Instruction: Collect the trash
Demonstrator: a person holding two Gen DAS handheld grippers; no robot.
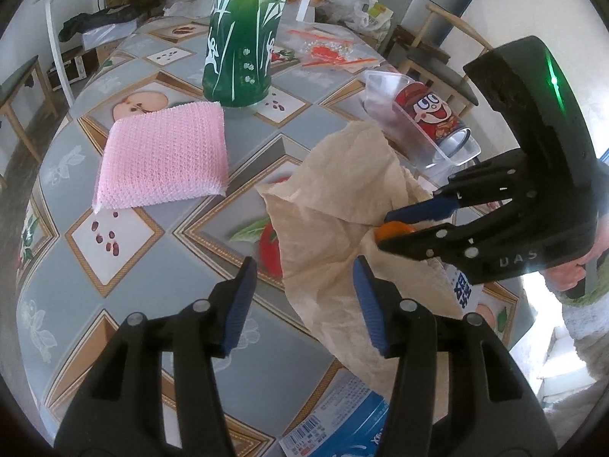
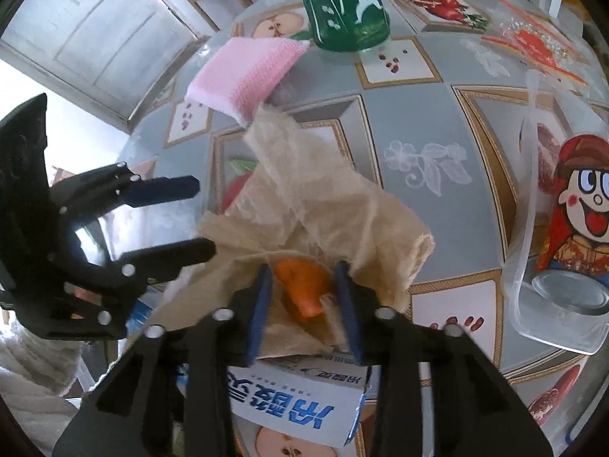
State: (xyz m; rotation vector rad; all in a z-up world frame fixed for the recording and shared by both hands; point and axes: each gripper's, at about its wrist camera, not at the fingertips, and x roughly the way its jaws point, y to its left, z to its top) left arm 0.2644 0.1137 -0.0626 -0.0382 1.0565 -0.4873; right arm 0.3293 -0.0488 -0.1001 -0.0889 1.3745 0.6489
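Logged nearest the left lens: left gripper (image 1: 303, 270), with jaws well apart, pads bare, nothing pinched. Found one finger overlapping the near edge of a crumpled beige paper towel (image 1: 335, 198); cannot tell whether touching.

Logged nearest the right lens: right gripper (image 2: 302, 274), pointing steeply down, narrowed onto an orange scrap (image 2: 300, 289). Saw the scrap filling the gap between the blue pads (image 2: 260, 304) in both views; read as gripped. Located the scrap on the near part of the paper towel, just above a blue-and-white carton (image 2: 297, 400) lying flat at the table's near edge. Cannot tell whether scrap is peel or something else.

Placed the two grippers near each other over the same towel, the right tips ahead and to the right of the left ones in the left wrist view.

Noted on the patterned tablecloth (image 1: 125, 289):
- pink mesh sponge (image 1: 163, 156), flat, left of the towel, apart from it in the left view
- green bottle (image 1: 239, 49), upright, just behind the sponge
- clear plastic tub (image 1: 453, 152), beyond the towel to the right, holding a red cartoon can (image 1: 430, 114) on its side
- clear bag with orange-red print (image 1: 327, 51), far side, well apart from the towel

Glimpsed a hand (image 1: 571, 270) in a fuzzy pale sleeve behind the right gripper's body.
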